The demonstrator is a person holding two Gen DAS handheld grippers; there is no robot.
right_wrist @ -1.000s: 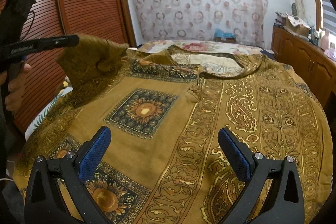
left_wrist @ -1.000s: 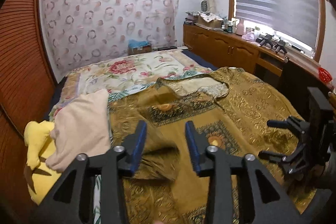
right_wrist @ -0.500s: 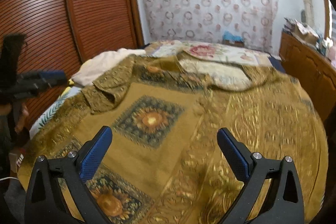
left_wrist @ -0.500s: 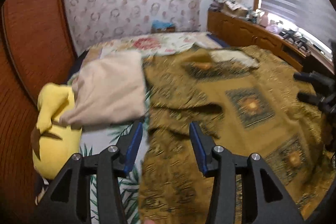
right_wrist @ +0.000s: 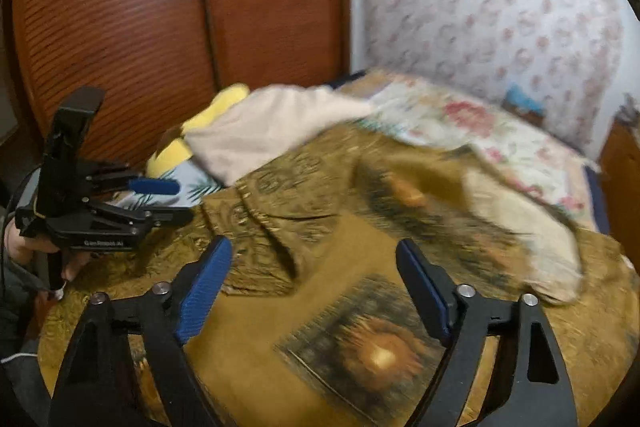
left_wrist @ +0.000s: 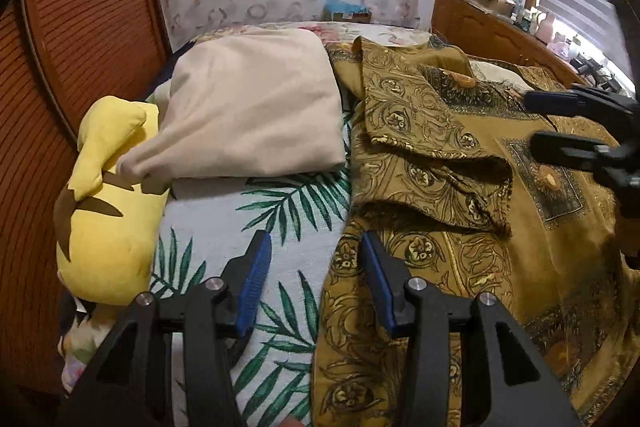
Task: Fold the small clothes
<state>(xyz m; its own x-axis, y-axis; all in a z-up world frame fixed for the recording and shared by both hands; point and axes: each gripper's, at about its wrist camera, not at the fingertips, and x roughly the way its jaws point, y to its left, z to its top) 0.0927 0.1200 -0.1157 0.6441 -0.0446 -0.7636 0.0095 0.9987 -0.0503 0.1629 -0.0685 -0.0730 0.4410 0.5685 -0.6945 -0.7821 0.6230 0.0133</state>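
My left tool (left_wrist: 312,279) hangs with its jaws apart and nothing between them, over the leaf-print sheet (left_wrist: 280,223) at the near left edge of the gold patterned shirt (left_wrist: 448,259). My right tool (right_wrist: 312,287) has just been narrowing, yet its jaws are apart and empty above the shirt, which lies spread on the bed with its left sleeve (left_wrist: 428,155) folded inward. Beyond sit a folded cream cloth (left_wrist: 256,107) and a yellow plush toy (left_wrist: 104,211).

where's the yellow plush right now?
Left wrist view, far left: the yellow plush lies at the bed's edge by the wooden wardrobe doors, its top under the folded beige cloth.
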